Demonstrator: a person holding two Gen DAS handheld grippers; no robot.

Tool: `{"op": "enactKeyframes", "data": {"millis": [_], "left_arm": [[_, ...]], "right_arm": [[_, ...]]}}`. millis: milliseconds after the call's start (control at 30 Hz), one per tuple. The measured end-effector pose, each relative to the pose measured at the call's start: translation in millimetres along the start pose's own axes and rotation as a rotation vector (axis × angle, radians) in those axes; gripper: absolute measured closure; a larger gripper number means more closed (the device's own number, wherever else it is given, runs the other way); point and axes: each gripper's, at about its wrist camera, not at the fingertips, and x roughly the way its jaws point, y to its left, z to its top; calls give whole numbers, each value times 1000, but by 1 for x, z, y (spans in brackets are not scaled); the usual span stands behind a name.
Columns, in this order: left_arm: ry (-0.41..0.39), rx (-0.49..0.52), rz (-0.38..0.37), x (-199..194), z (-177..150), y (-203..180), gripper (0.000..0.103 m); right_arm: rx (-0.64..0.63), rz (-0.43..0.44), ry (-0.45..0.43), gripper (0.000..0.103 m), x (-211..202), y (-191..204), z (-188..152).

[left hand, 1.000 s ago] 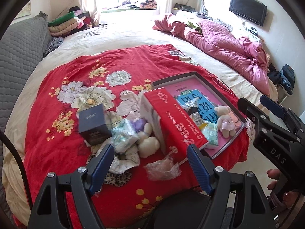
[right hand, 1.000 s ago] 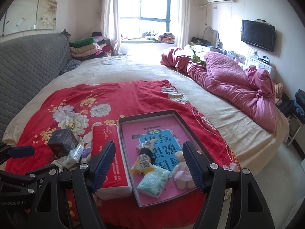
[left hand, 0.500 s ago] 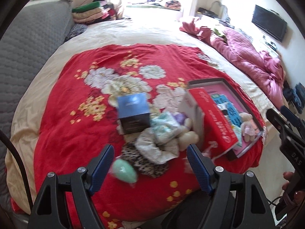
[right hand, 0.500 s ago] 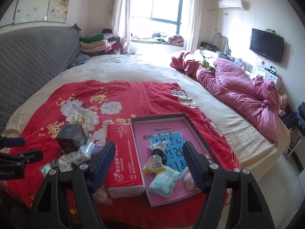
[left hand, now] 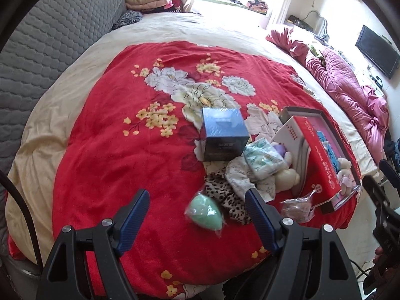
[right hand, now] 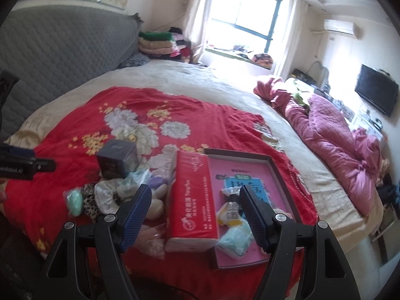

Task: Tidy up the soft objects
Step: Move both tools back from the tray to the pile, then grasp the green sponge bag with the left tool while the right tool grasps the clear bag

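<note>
While both grippers hover above the red blanket (left hand: 105, 150), the left gripper (left hand: 197, 215) and right gripper (right hand: 195, 212) fingers stand wide apart, holding nothing.

The blanket (left hand: 105, 150) is bright red with big white flowers and small yellow ones. The bed sheet (left hand: 175, 27) under it is cream. A soft egg shape (left hand: 206, 211) is mint green. The cloth (left hand: 226, 195) beside it has black and tan leopard spots. The box (left hand: 223, 133) is dark blue on top and black on its side. The tissue pack (right hand: 193, 200) is red with white ends. The tray (right hand: 280, 172) is pink inside with a dark rim. The quilt (right hand: 332, 140) is dark pink. The headboard (left hand: 55, 42) is grey.
</note>
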Motion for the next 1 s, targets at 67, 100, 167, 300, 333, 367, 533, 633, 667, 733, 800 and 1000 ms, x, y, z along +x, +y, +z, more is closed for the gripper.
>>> {"op": "enactKeyframes", "data": {"millis": [67,100,167,300,333,367,533,633,667,733,800,1000], "left_arm": [[11,0,2,4,-2,1,25],[21,-1,-3,7,-3,3,25],[54,-14,-21,19,-7,6,25],[106,-40,-34,39,-16,10,25],[113,-41,-36,42,-17,10,25],[124,-48,-43,46,-19,10,25],[149,-54,-48,58,-23,12,25],[161,-60,-51,63,-25,13,25],[162,-61,-56,64,-26,13,25],[167,-61,-61,67,-27,12,25],[173,-57,-67,71,-28,10,25],[194,-72,-83,83,-31,10,25]], "right_arm": [[-44,21,11,29,2,11,-3],[-66,34,18,29,4,16,-4],[-100,56,37,29,8,25,-9],[-179,71,89,29,20,42,-21],[-212,74,101,29,24,47,-25],[-236,84,115,29,27,51,-28],[-370,105,185,29,46,73,-42],[-449,118,234,29,61,85,-47],[-467,114,245,29,64,88,-48],[-546,75,271,29,76,97,-53],[-627,34,294,29,85,103,-57],[-935,-83,357,29,117,129,-88]]}}
